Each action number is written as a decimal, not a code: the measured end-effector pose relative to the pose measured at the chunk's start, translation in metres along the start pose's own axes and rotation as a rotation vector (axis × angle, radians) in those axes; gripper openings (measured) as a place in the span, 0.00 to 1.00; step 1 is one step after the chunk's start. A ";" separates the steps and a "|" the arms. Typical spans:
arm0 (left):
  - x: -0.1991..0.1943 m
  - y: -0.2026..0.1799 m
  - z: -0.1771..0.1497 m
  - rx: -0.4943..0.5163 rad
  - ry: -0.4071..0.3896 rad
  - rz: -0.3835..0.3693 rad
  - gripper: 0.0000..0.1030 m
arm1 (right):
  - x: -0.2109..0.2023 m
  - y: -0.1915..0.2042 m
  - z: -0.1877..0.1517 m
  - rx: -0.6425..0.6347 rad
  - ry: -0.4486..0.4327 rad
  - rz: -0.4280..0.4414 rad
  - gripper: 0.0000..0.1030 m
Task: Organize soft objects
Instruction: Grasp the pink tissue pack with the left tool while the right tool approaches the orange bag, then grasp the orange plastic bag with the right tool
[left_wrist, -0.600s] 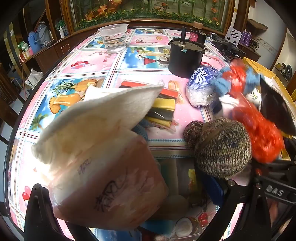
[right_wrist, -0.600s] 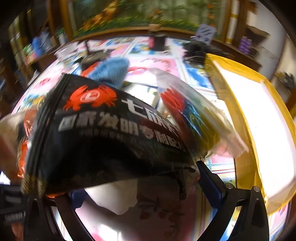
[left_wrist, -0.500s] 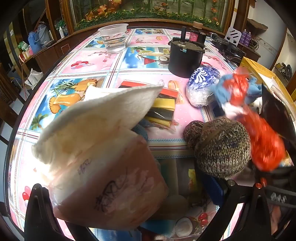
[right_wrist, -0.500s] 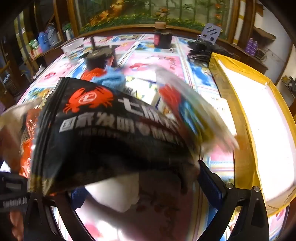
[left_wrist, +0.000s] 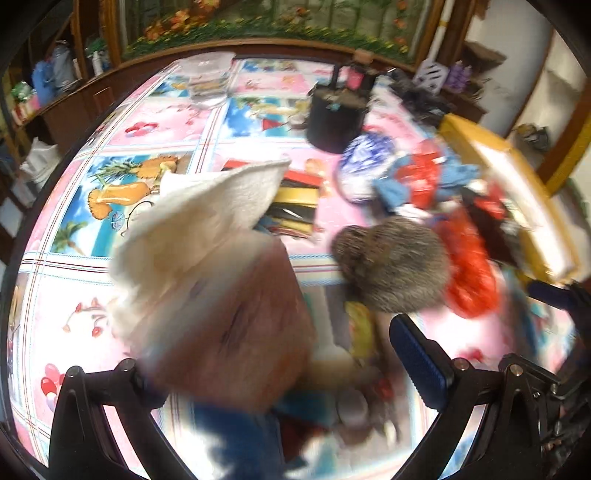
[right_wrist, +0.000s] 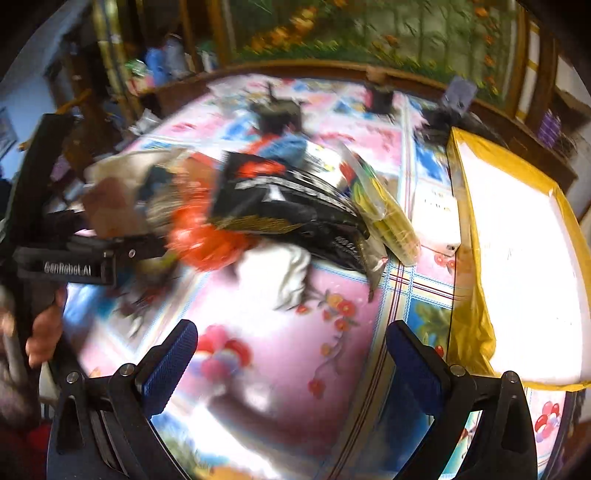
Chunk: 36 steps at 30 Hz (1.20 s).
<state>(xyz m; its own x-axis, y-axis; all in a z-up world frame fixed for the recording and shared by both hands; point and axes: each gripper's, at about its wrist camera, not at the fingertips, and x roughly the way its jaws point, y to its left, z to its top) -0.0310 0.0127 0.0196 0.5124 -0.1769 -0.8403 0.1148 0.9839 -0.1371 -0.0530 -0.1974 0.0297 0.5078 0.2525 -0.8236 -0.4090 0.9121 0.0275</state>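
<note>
A pinkish plastic bag with a white towel sticking out of it fills the left wrist view. It lies over the left finger of my left gripper, which is open; its right pad stands clear of the bag. Past it lie a brown knit hat and a red plastic bag. My right gripper is open over bare tablecloth, with nothing between its pads. Ahead of it a black packet with a red crab rests on the pile, above a white cloth.
A yellow-edged box with a white inside stands at the right. A clear packet of yellow pieces leans by the black one. Farther back are a black pot, a clear tub and a blue-white bag. A hand shows at the left.
The black crab packet, which filled the space just above my right fingers, now lies farther off on the pile, and the right gripper has drawn back. The left view has blurred and shifted slightly.
</note>
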 end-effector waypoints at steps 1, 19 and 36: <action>-0.006 0.002 -0.003 0.007 -0.013 -0.019 1.00 | -0.005 0.001 -0.003 -0.009 -0.029 0.029 1.00; -0.015 0.037 -0.007 -0.139 -0.019 -0.048 0.35 | -0.025 0.000 -0.015 0.003 -0.255 0.231 0.94; -0.048 0.047 -0.017 -0.098 -0.102 -0.111 0.21 | -0.007 0.047 0.005 -0.150 -0.182 0.227 0.69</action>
<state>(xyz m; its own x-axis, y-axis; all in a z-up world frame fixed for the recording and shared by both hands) -0.0652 0.0677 0.0445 0.5858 -0.2812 -0.7601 0.0942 0.9551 -0.2808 -0.0717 -0.1545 0.0394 0.5128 0.5095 -0.6909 -0.6271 0.7720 0.1039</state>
